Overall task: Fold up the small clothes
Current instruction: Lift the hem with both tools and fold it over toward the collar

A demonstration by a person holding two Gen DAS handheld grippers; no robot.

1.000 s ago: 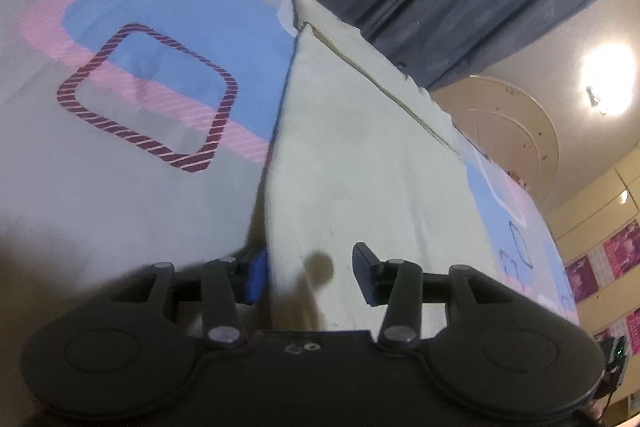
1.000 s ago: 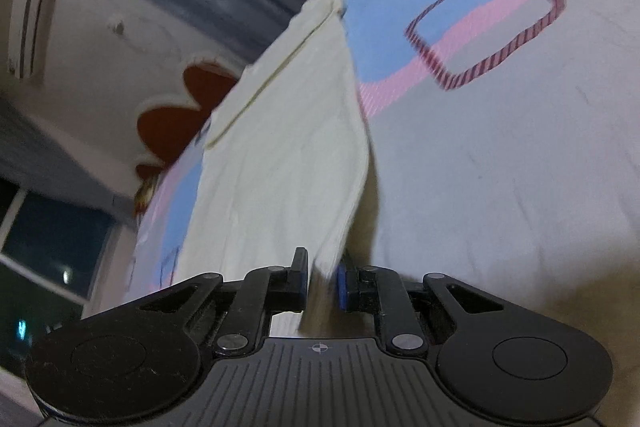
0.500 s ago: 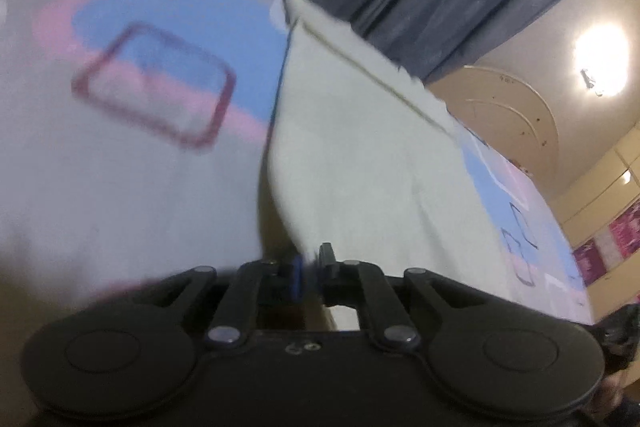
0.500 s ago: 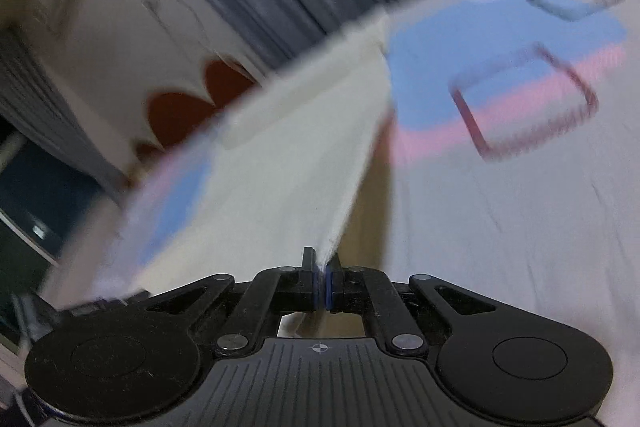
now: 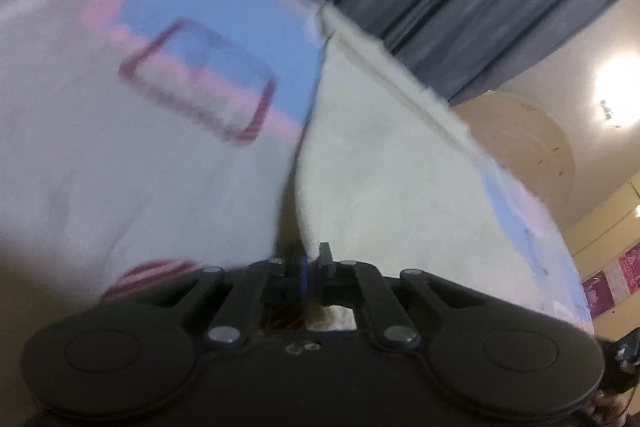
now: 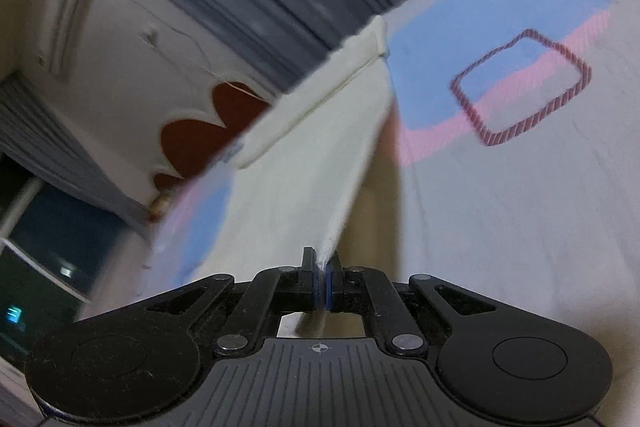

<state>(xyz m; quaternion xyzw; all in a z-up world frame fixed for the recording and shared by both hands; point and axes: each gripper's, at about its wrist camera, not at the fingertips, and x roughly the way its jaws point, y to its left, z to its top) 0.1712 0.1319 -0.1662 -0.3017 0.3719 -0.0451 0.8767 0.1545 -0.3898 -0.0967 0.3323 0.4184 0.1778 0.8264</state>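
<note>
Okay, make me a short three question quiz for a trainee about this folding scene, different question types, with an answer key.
1. True or false: the left hand-held gripper is shut on the cream cloth.
2. Multiple choice: what does the cream cloth lie on? A) bare wooden table B) patterned bedsheet C) tiled floor
3. Fill in: the right hand-held gripper grips the cloth at its near ____.

Key: 1 true; 2 B; 3 corner
</note>
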